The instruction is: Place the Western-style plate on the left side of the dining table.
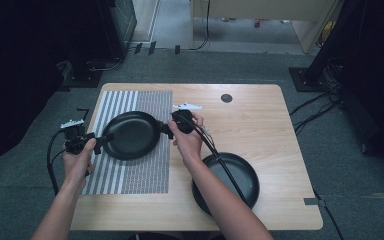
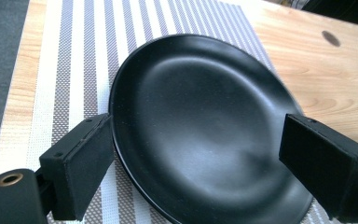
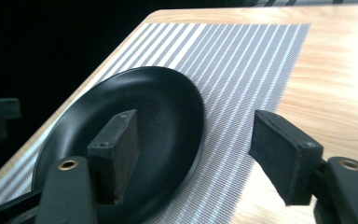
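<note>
bare tabletop far right, second plate near edge

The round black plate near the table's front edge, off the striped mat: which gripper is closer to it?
Right. The right gripper is at the mat plate's right rim, nearer the round black plate; the left gripper is at that plate's far side.

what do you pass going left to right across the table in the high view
left gripper → plate on the striped mat → right gripper → second plate on bare wood
</note>
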The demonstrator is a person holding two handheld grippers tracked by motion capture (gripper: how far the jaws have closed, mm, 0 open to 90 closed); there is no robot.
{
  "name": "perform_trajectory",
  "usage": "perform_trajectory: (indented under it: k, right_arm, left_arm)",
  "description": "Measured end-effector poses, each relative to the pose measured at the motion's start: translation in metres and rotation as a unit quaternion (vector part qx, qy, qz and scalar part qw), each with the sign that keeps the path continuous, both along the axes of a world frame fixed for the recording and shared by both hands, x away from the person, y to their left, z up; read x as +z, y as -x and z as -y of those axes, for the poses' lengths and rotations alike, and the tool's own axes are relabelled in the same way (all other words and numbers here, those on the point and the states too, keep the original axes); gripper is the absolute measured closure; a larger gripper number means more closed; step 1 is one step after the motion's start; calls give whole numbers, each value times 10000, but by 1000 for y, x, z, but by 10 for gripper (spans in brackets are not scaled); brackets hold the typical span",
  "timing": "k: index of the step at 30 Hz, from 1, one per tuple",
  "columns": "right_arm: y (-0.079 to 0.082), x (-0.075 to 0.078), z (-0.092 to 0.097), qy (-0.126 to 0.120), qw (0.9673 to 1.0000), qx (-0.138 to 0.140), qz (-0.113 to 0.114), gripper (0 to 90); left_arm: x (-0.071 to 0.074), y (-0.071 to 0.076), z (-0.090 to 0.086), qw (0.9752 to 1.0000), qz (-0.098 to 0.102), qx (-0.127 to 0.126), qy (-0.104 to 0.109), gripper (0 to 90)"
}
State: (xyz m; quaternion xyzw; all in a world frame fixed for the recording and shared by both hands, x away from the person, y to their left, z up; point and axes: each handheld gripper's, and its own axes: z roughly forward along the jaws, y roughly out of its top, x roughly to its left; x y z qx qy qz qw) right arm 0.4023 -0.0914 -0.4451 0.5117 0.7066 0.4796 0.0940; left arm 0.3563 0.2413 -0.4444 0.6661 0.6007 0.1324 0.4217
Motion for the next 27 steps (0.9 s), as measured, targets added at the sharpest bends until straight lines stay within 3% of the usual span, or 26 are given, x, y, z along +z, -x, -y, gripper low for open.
perform_trajectory:
  k: [9,13,27]
  right_arm:
    - [22,21,36,261,9990,-172,318,252]
    - [33,27,55,274,9984,-249,432,241]
    - [67,27,112,455,9961,-469,602,236]
  left_arm:
    - [3,20,4,9997,173,89,-168,99]
    - [4,29,6,9996,232,67,-117,99]
    - [7,65,16,9982,546,-107,-204,92]
